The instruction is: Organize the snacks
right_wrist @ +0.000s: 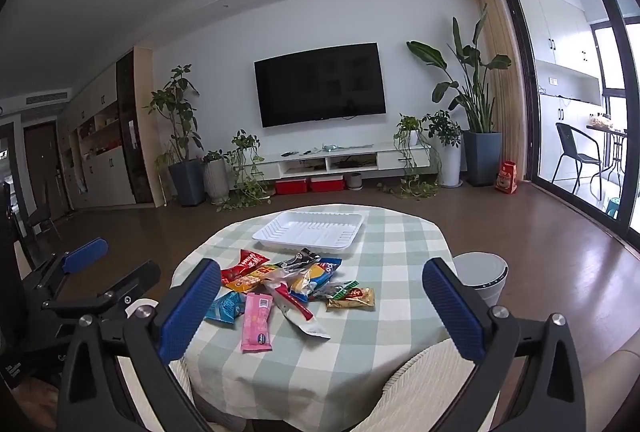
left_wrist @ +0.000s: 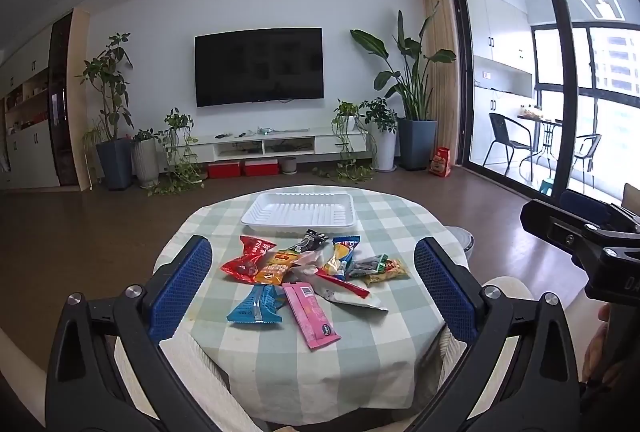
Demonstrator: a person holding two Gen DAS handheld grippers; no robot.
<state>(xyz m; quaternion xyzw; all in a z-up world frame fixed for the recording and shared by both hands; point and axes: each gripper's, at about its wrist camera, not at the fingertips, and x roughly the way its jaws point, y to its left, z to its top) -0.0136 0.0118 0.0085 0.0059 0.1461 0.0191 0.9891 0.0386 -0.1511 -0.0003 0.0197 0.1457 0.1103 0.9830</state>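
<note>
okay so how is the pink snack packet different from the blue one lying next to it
The pink packet is a long, narrow strip; the blue packet is shorter and wider, with crimped ends. The pink one lies flat and reaches closest to the near table edge, while the blue one looks puffier and sits to its left. Both are sealed and rest on the checked tablecloth, outside the white tray.

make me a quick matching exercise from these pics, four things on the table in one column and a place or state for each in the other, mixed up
Things:
1. white tray
2. pink packet
3. blue packet
4. left gripper

Places or states:
A. nearest edge of the snack pile, long and flat, right of the blue one
B. open, holding nothing
C. far side of the table, nothing in it
D. near left corner of the pile

Pairs: 1-C, 2-A, 3-D, 4-B
</note>
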